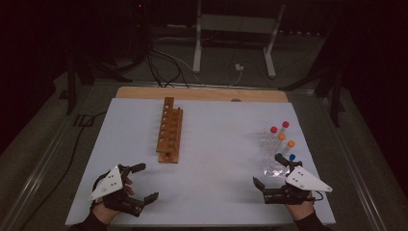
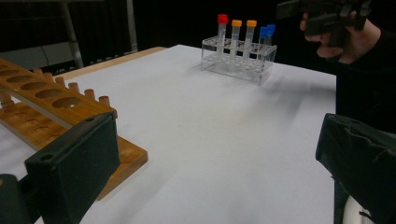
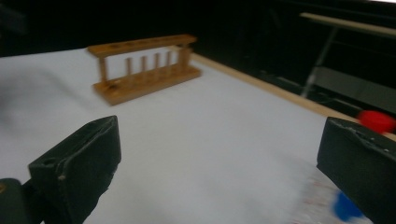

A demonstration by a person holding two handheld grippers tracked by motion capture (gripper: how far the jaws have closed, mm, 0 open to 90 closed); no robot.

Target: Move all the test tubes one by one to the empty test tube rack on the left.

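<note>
An empty wooden tube rack [image 1: 170, 137] lies lengthwise in the middle of the white table sheet [image 1: 216, 144]. At the right, a clear plastic rack [image 1: 275, 153] holds several capped tubes with red, orange and blue caps. My left gripper [image 1: 146, 182] is open near the front left edge, nothing between its jaws. My right gripper [image 1: 268, 170] is open at the front right, just short of the clear rack. In the left gripper view the wooden rack [image 2: 46, 107] is close on the left and the clear rack [image 2: 238, 58] stands far off. In the right gripper view a red cap [image 3: 377, 121] and a blue cap [image 3: 345, 207] show beside the right jaw.
The wooden table edge [image 1: 202, 94] runs along the far side of the sheet. Beyond it stand a white metal stand [image 1: 235, 29] and cables on the dark floor. A person's hand with the other gripper [image 2: 334, 21] shows in the left gripper view.
</note>
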